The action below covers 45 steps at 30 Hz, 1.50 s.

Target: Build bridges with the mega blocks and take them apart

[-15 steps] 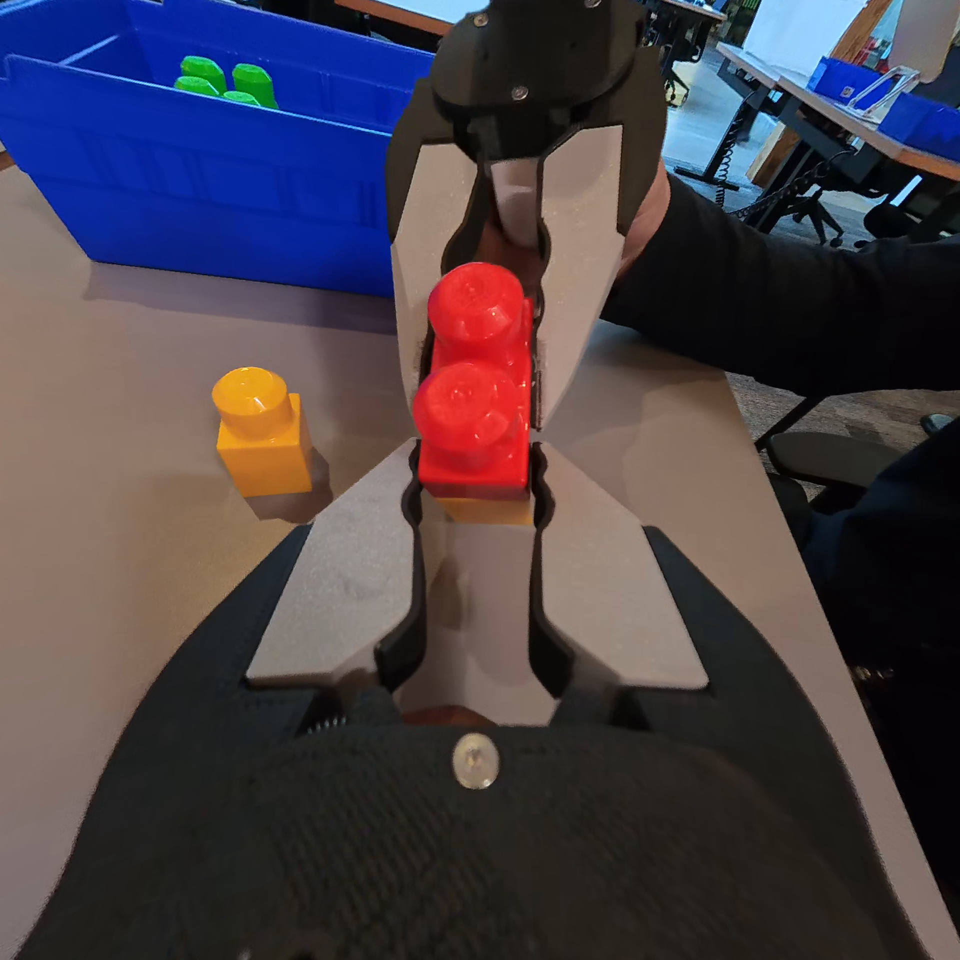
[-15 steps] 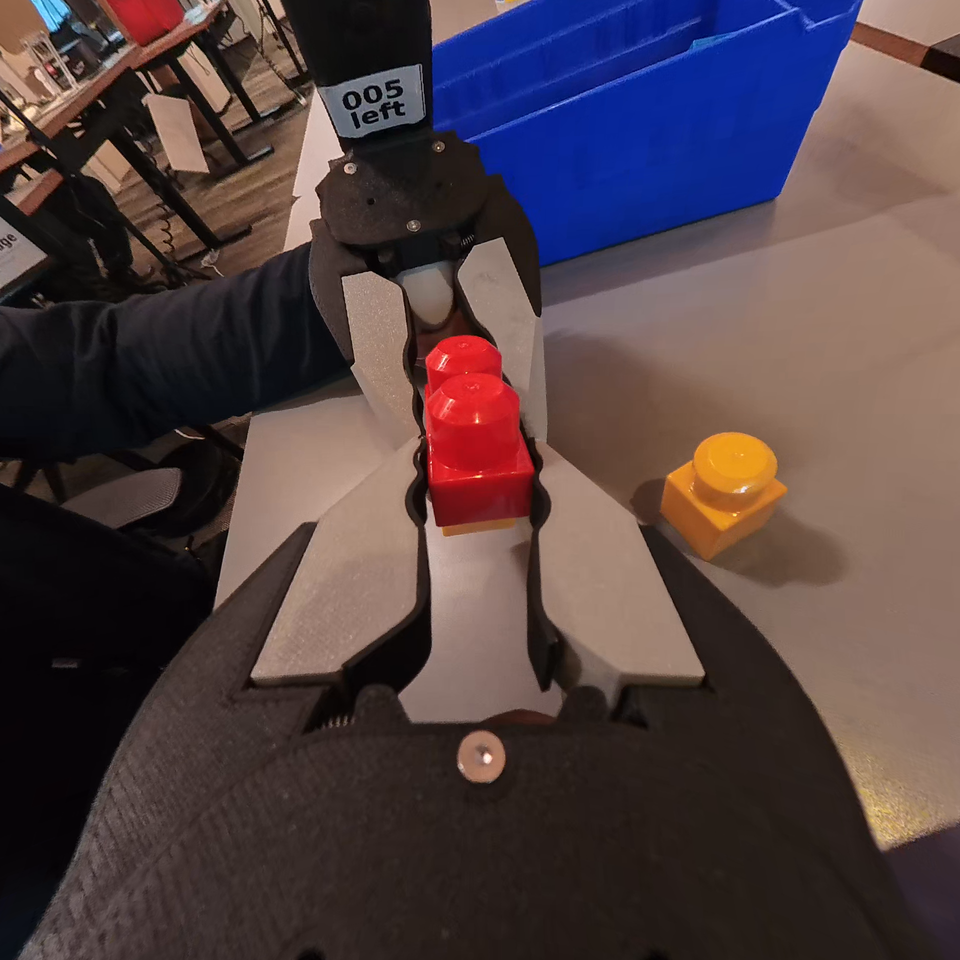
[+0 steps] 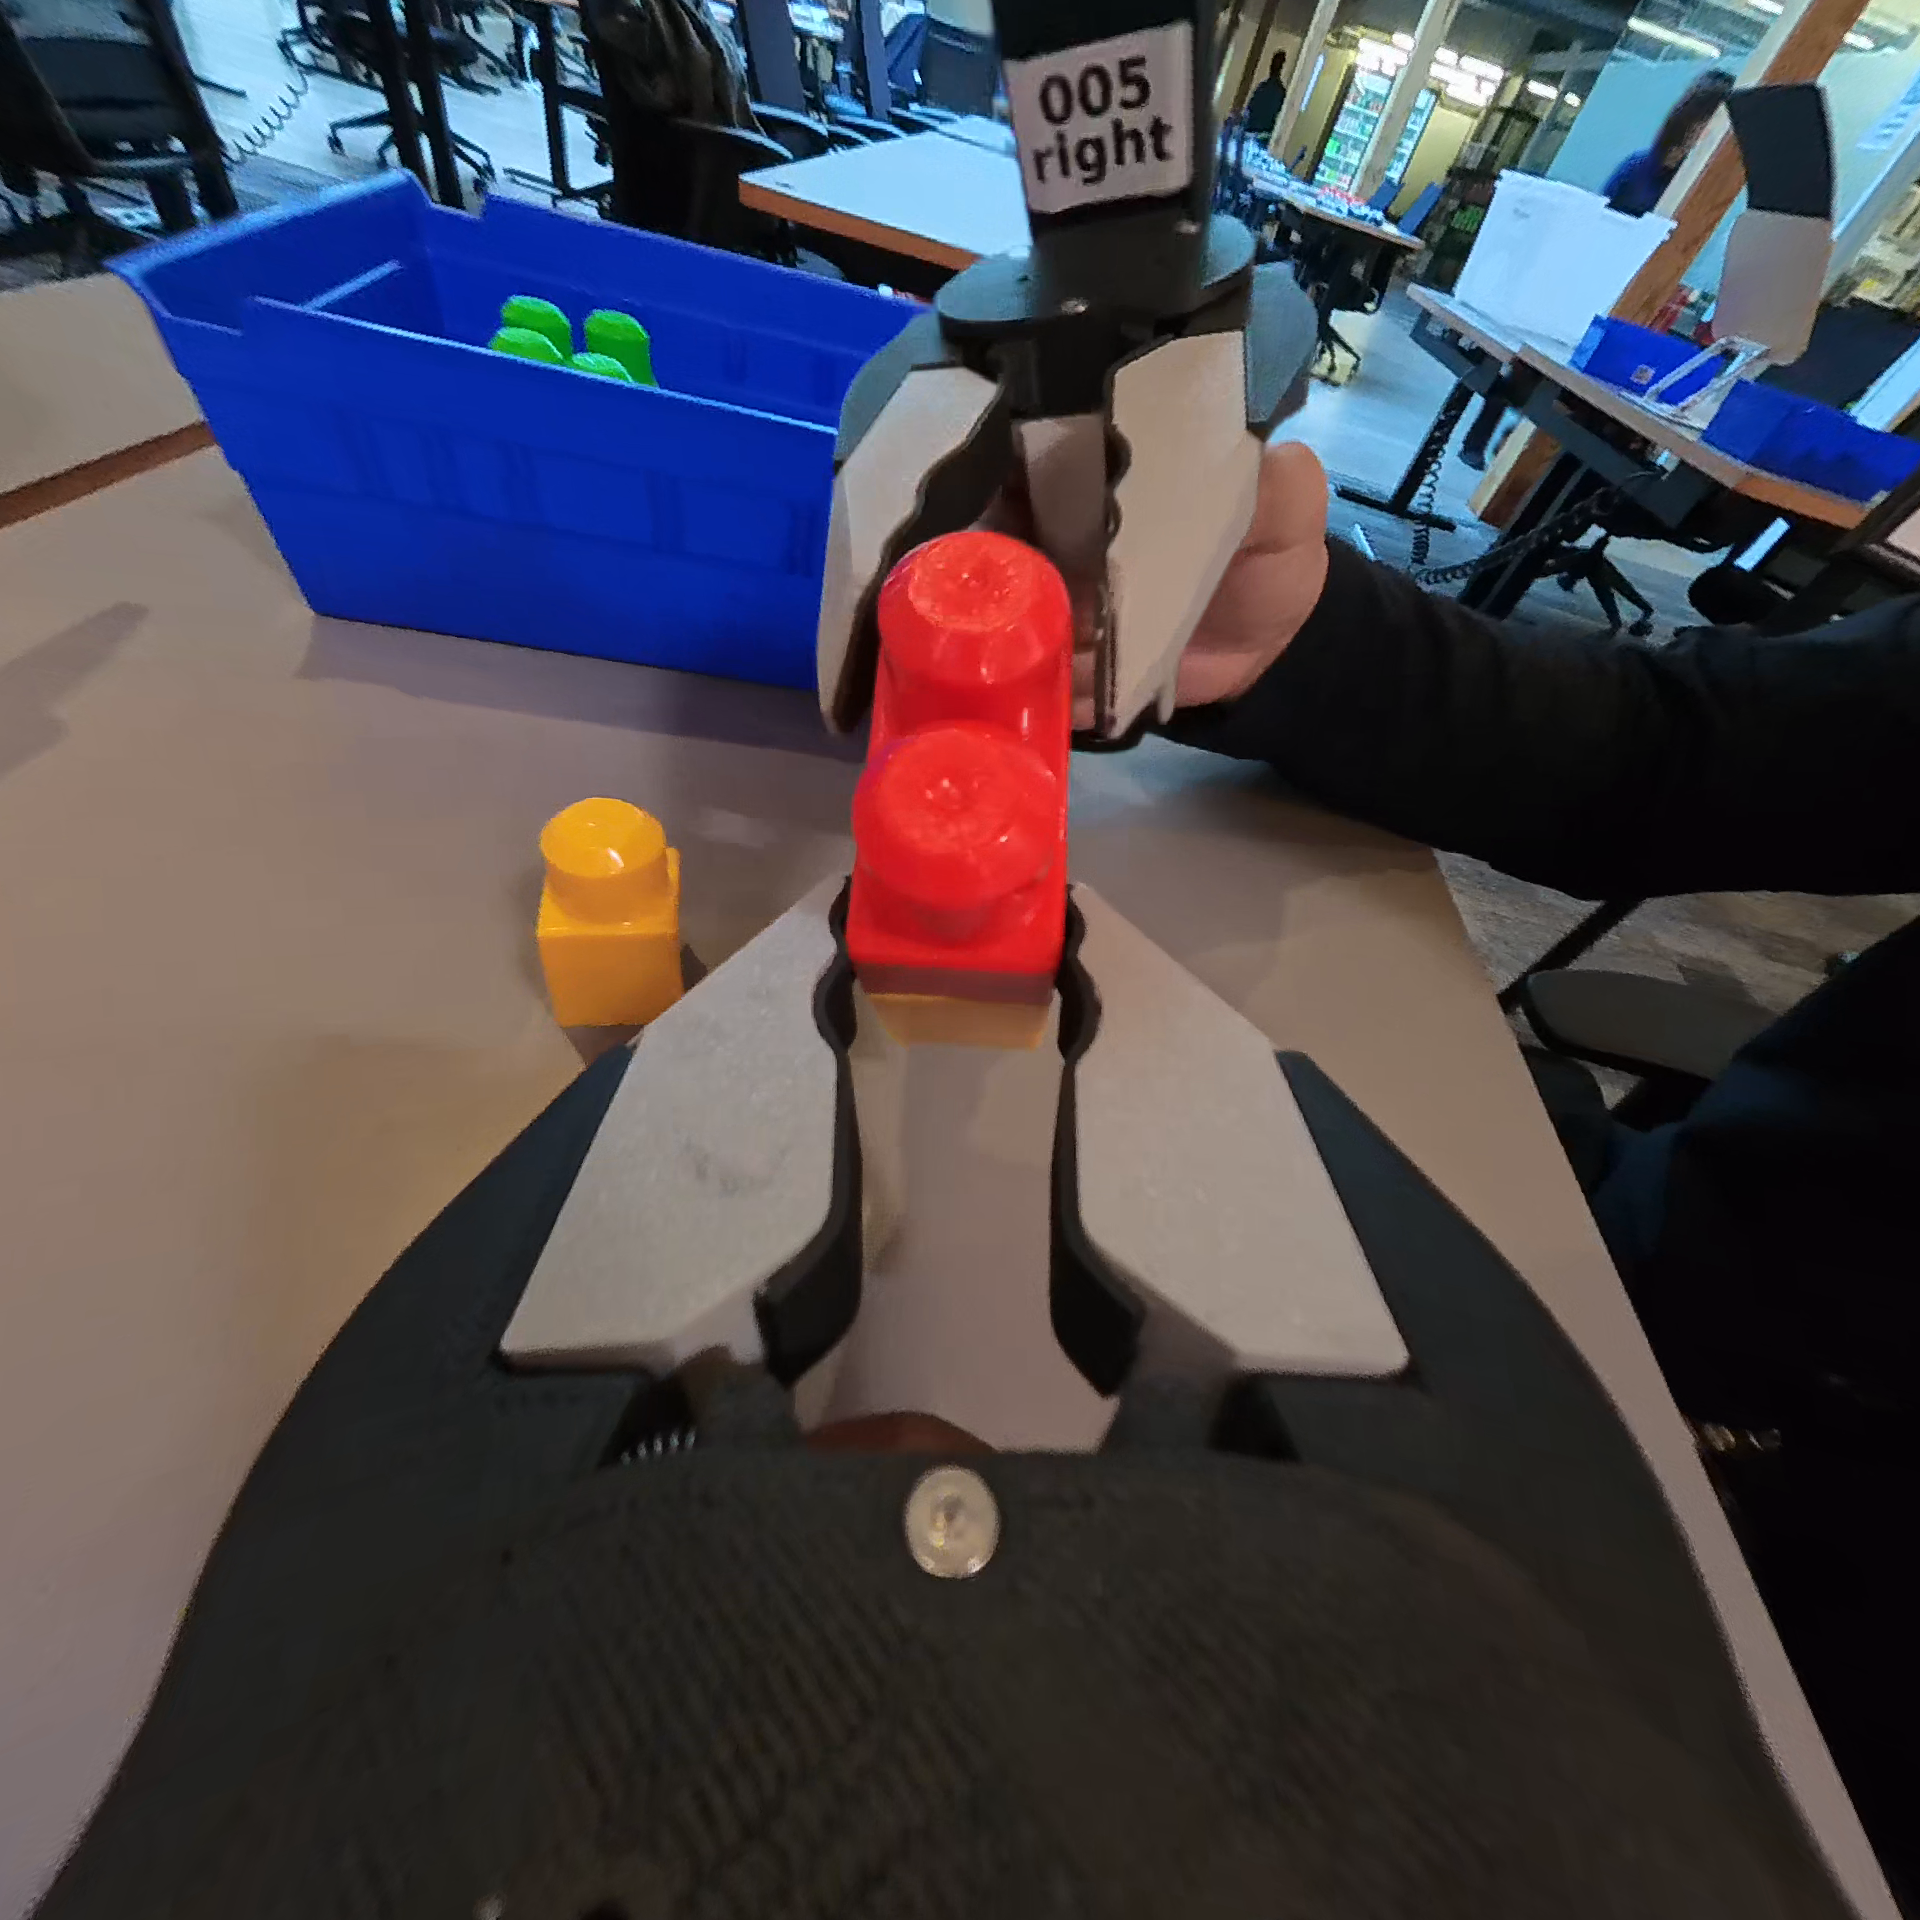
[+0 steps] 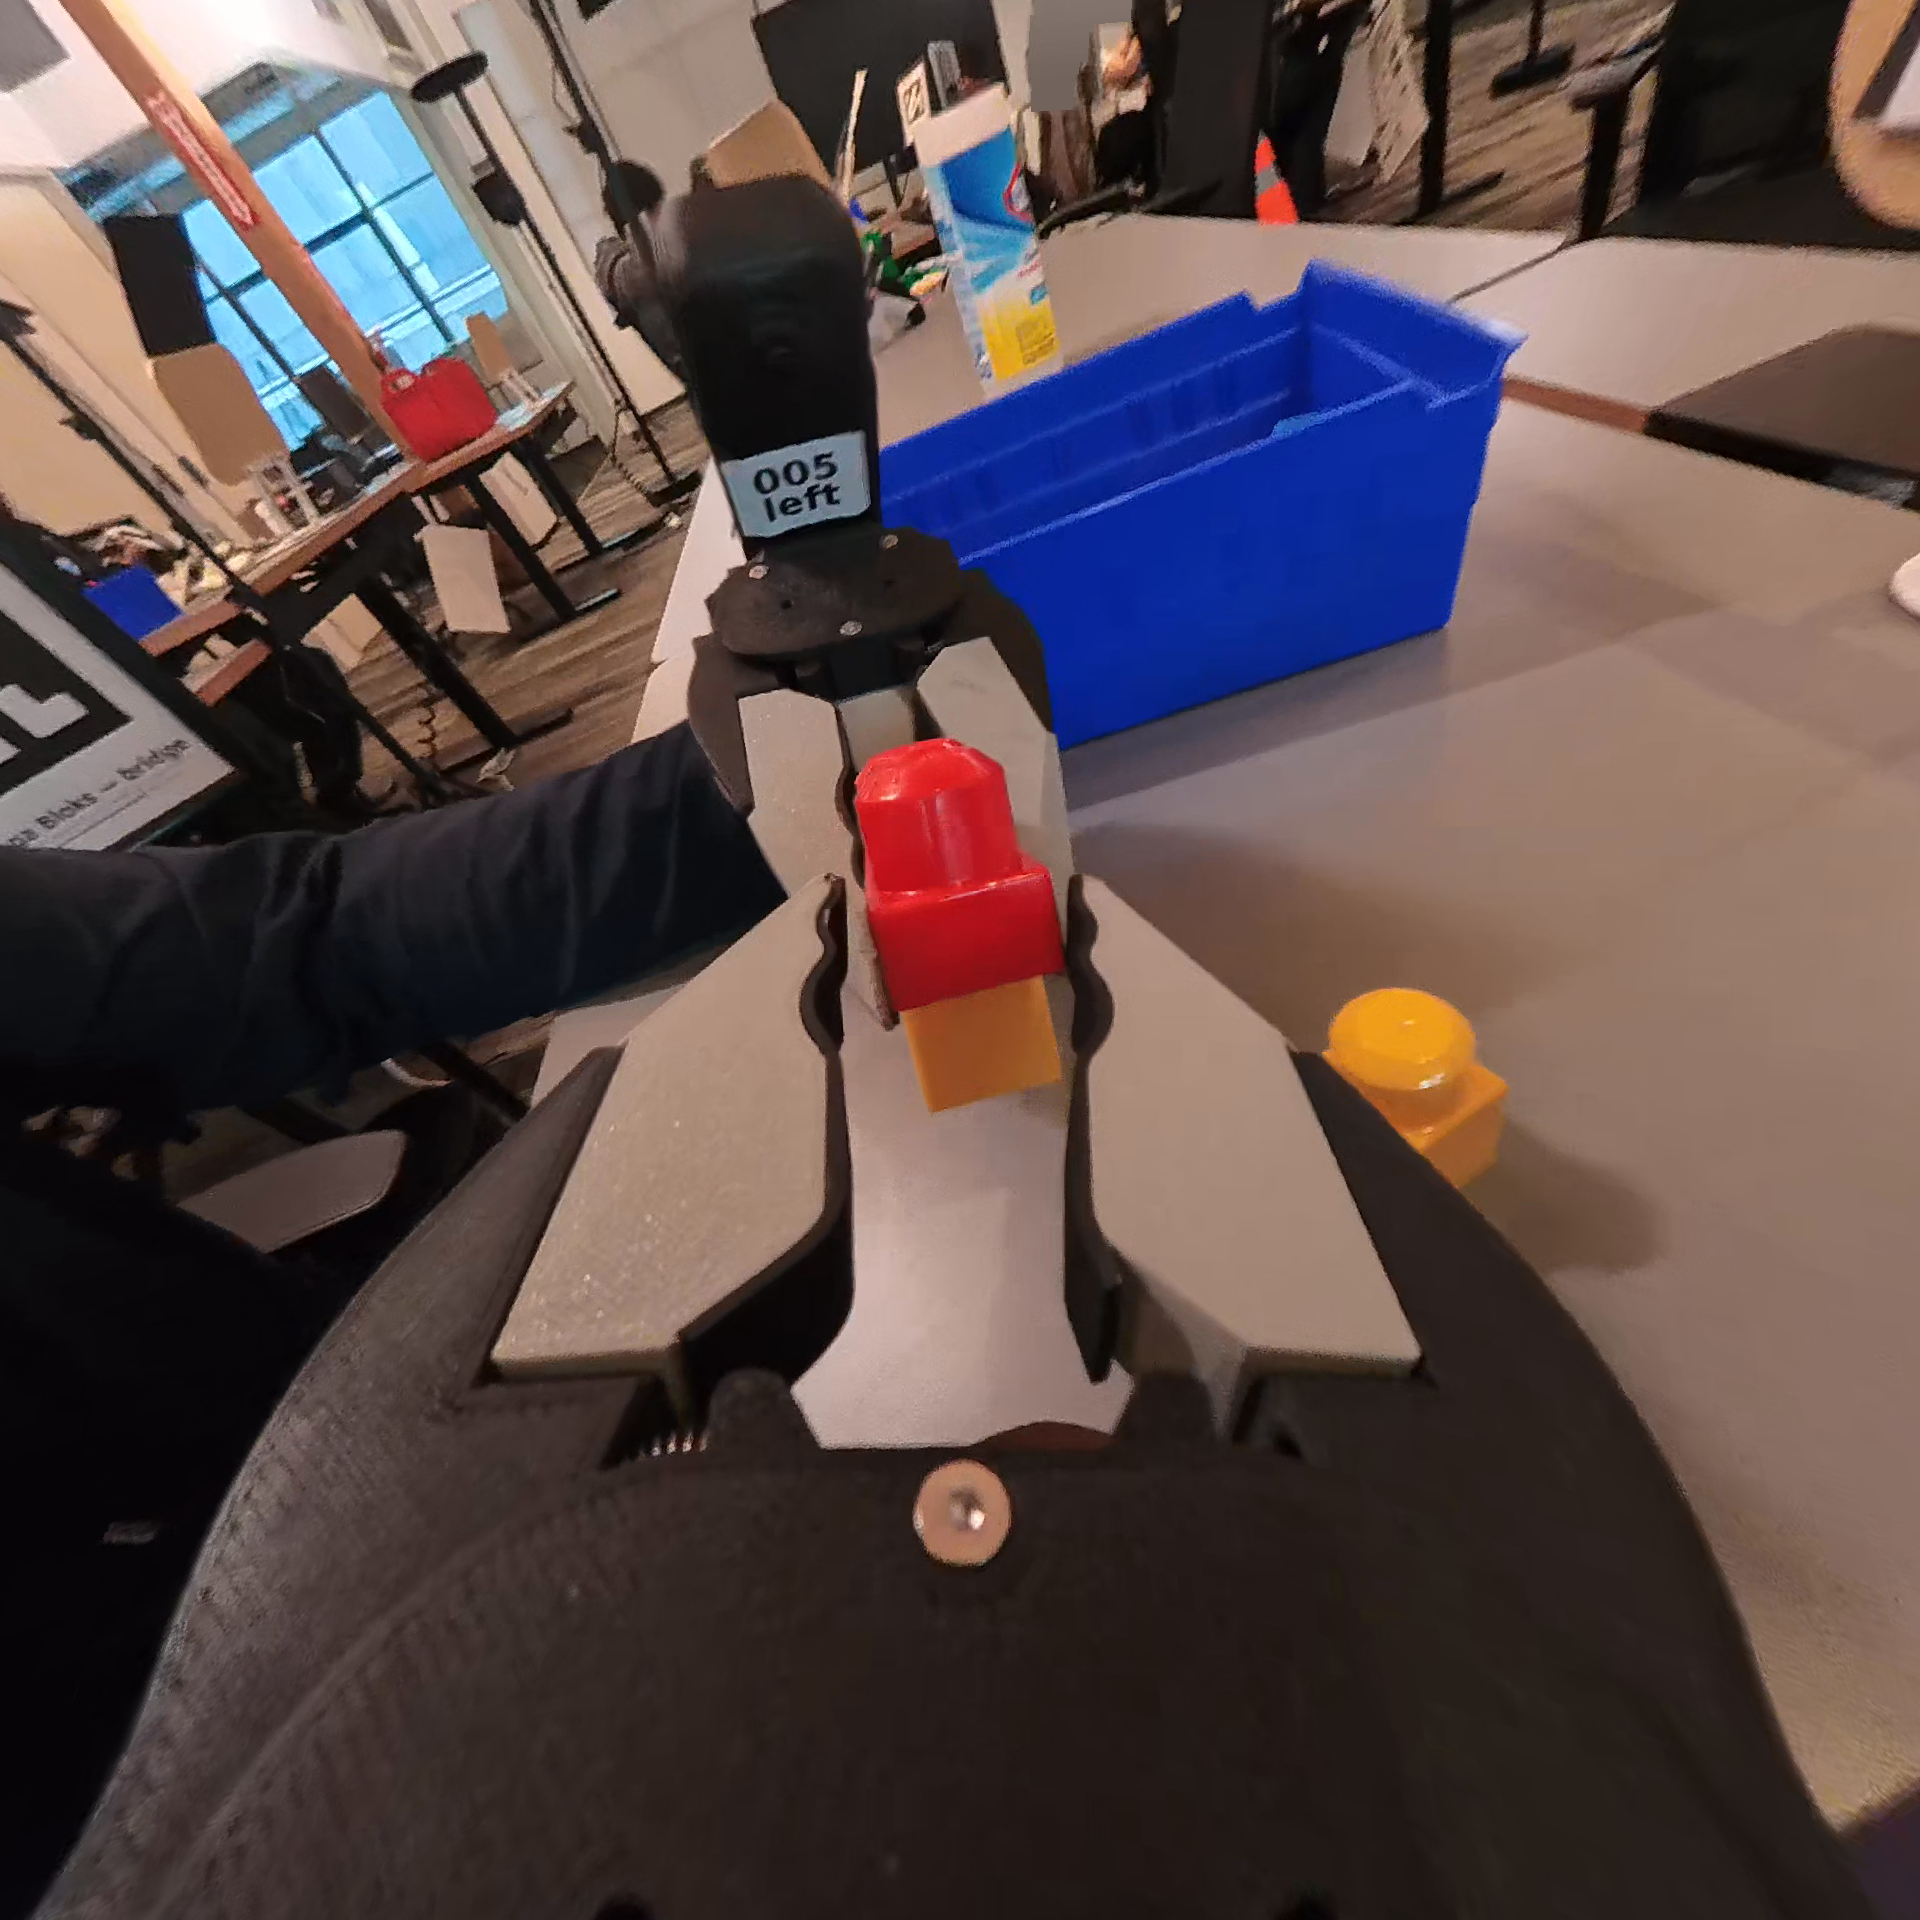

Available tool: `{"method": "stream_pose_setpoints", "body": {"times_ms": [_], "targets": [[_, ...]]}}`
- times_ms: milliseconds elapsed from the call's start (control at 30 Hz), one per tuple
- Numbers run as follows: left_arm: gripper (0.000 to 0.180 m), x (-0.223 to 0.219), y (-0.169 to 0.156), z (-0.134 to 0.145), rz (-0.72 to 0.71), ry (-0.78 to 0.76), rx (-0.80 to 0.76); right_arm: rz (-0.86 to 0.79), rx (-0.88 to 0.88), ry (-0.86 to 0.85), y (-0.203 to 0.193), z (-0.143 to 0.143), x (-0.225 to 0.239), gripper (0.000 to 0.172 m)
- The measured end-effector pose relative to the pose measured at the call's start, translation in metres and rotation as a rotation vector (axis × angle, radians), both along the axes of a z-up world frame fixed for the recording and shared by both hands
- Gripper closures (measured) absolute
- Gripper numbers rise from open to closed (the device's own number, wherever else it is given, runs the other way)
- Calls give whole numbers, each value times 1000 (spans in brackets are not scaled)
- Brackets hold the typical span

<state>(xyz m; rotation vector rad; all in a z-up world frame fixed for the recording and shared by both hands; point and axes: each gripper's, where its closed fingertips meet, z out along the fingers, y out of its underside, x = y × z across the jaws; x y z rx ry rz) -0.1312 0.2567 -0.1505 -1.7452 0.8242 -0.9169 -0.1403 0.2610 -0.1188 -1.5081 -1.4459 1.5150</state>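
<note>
Red two-stud block [image 3: 961, 769] sits lifted off the grey bench [image 3: 260, 935], an orange block [image 4: 982, 1044] stuck under one end. Our left tool [image 3: 956, 935] clamps the near end; our right tool [image 4: 961, 935] stands just apart from its sides, released. Another orange block [image 3: 608, 914] rests beside a blue bin [image 3: 499, 488].

Glossy plastic red block [image 3: 961, 821], orange block [image 3: 608, 914]; smooth matt table [image 3: 260, 935]

Far stud of the red block [image 4: 940, 831] behind its near one; background blurred.
</note>
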Motion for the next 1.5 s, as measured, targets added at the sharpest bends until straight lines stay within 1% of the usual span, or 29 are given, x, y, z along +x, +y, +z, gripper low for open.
{"method": "stream_pose_setpoints", "body": {"times_ms": [100,200,233,333,400,433,533,700,800,833,867,933,1033,1200,1500], "targets": [[146,-10,5,9,38,-49,0,-95,76,44,14,7,1,128],[146,-24,15,6,116,-20,4,-194,182,42,28,5,0,124],[146,-27,17,5,139,-10,7,-217,202,20,32,1,0,124],[146,-35,26,-4,203,15,-28,-307,248,-133,48,-26,0,125],[146,-37,29,-12,218,30,-67,-323,272,-187,51,-38,-2,124],[146,-36,28,-15,211,33,-85,-314,273,-191,49,-40,-3,124],[146,-27,21,-12,147,-30,-132,-216,210,-110,31,-29,-8,124],[146,-16,6,1,34,-131,-167,-76,-26,47,13,-2,-7,124],[146,-9,0,3,-13,-149,-183,-11,-129,82,7,3,-5,129],[146,-7,-2,4,-25,-155,-188,8,-149,88,5,4,-5,128],[146,-5,-4,5,-40,-164,-191,23,-164,87,3,4,-5,130],[146,-1,-6,9,-62,-191,-198,40,-161,68,-1,0,-6,139],[146,-1,-7,8,-68,-197,-207,39,-139,49,-3,-2,-7,139],[145,1,-8,7,-81,-196,-199,39,-168,2,-3,-5,-5,139],[140,8,-11,-1,-106,-131,-172,57,-317,-66,-6,-13,-4,140]]}}
